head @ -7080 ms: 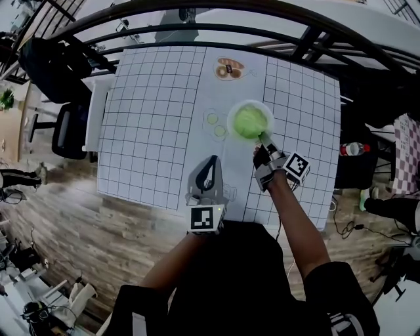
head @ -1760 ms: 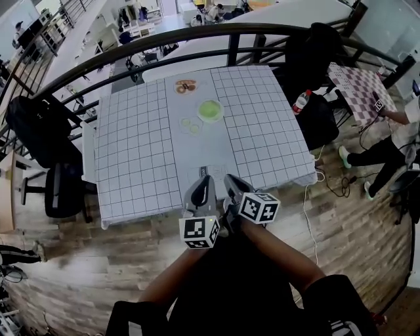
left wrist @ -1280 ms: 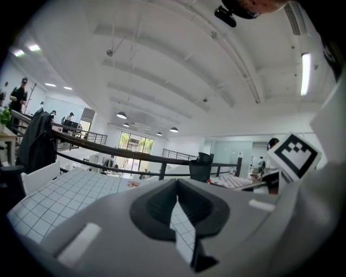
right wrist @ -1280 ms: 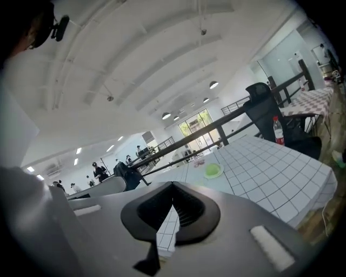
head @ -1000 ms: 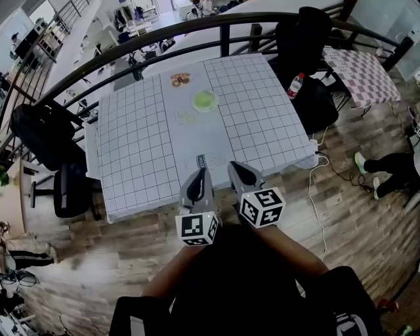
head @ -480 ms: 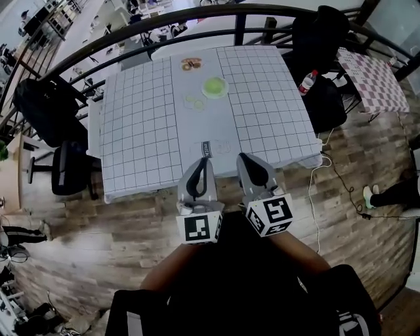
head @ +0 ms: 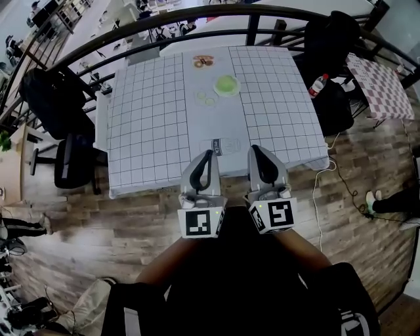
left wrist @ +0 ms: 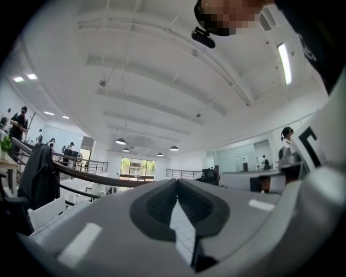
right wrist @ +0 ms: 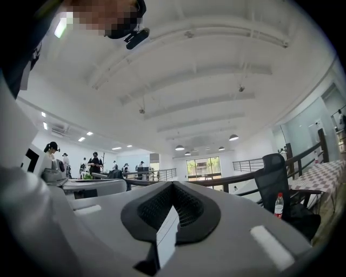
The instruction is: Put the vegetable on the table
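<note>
A round green vegetable [head: 226,85] with a paler rim lies on the far middle of the grid-patterned table [head: 151,118]. Both grippers are held up side by side over the table's near edge, far from the vegetable. My left gripper [head: 208,155] is shut with nothing in it; in the left gripper view its jaws [left wrist: 176,183] meet at the tip and point at the ceiling. My right gripper [head: 254,149] is also shut and holds nothing; the right gripper view shows its jaws [right wrist: 173,185] pressed together.
Pale slices [head: 208,99] lie beside the vegetable, a small brown item [head: 203,62] sits at the far edge, and a small print [head: 215,147] is near the front. Black chairs [head: 56,105] stand left, a bottle [head: 319,84] and a checked table [head: 380,84] right, a railing [head: 197,16] behind.
The right gripper has left the vegetable, which it touched several seconds ago. Over the last second both shut grippers have drawn back towards the body and now stand parallel.
</note>
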The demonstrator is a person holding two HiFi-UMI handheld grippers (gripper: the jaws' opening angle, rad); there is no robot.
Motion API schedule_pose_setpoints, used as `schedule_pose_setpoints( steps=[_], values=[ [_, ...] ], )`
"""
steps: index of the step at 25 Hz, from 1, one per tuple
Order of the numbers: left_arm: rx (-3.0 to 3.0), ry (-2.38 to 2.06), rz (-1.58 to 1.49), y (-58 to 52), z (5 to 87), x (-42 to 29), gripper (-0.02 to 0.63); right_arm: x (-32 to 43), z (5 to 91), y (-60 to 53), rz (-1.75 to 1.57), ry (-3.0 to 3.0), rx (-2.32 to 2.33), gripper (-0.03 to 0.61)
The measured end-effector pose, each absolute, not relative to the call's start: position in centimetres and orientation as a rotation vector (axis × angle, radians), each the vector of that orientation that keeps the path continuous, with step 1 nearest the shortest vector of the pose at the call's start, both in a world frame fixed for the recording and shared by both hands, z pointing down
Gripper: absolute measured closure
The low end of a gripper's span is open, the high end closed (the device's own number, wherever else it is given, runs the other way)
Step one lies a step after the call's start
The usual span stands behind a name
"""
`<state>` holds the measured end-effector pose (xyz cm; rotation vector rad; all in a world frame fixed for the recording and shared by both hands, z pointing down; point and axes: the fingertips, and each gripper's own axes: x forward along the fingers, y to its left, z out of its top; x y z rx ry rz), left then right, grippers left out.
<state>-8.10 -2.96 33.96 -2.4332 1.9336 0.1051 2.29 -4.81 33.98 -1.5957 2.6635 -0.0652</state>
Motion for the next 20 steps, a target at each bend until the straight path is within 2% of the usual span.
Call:
schedule_pose_setpoints(
  steps=[20],
  values=[
    [-2.495,1.835,0.112,-2.8,33.5,-8.0,0.604,1.5,33.6,-4.5,0.031,2.655,-1.662,0.583]
  ],
)
